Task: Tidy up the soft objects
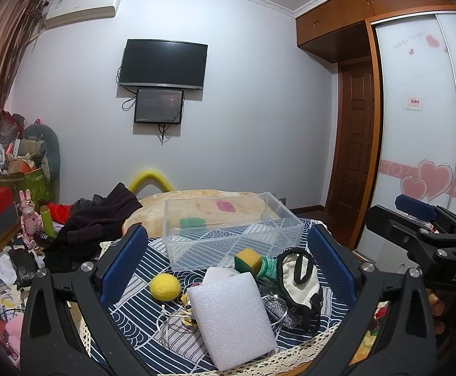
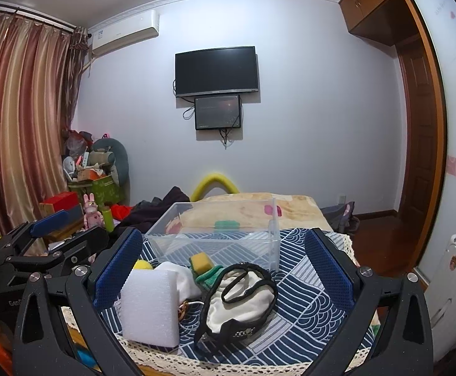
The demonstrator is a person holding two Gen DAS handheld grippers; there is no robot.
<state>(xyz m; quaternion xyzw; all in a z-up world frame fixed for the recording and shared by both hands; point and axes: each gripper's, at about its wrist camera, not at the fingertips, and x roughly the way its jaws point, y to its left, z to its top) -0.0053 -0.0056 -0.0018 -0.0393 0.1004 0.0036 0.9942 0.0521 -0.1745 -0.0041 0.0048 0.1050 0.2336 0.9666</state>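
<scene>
A clear plastic box stands empty on a blue patterned cloth. In front of it lie a white foam block, a yellow felt ball, a yellow-green sponge, a green knit item and a white pouch with black trim. My left gripper is open and empty above the pile. My right gripper is open and empty above the pouch.
Dark clothes lie left of the box, a beige blanket behind it. Clutter and boxes fill the left side. A wardrobe stands at the right. Cords and small trinkets lie by the foam.
</scene>
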